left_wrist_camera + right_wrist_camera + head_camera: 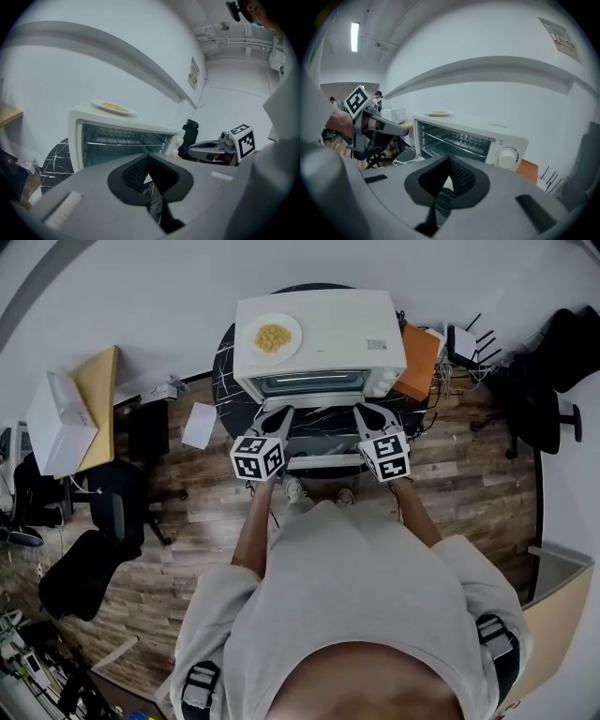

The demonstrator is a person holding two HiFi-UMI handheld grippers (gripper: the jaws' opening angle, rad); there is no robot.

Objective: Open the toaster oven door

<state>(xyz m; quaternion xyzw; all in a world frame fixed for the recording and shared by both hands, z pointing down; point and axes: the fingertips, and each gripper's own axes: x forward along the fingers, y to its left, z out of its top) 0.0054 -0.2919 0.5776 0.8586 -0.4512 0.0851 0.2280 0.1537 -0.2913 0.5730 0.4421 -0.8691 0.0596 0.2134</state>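
Observation:
A white toaster oven (328, 334) stands on a round black marble table (225, 362), and a plate of yellow food (273, 337) rests on its top. Its glass door (323, 442) hangs folded down toward me, handle (323, 462) nearest, so the rack inside (122, 145) shows. My left gripper (275, 415) hovers at the door's left edge and my right gripper (368, 415) at its right edge. Both are shut and hold nothing. The left gripper (148, 157) points at the cavity. The right gripper (450, 161) points below the oven's white knob (507, 158).
An orange object (419, 362) and a white router (464, 341) lie right of the oven. A wooden desk with a white box (56, 423) stands at the left, black chairs (117, 507) beside it. A sheet of paper (200, 425) lies on the wood floor.

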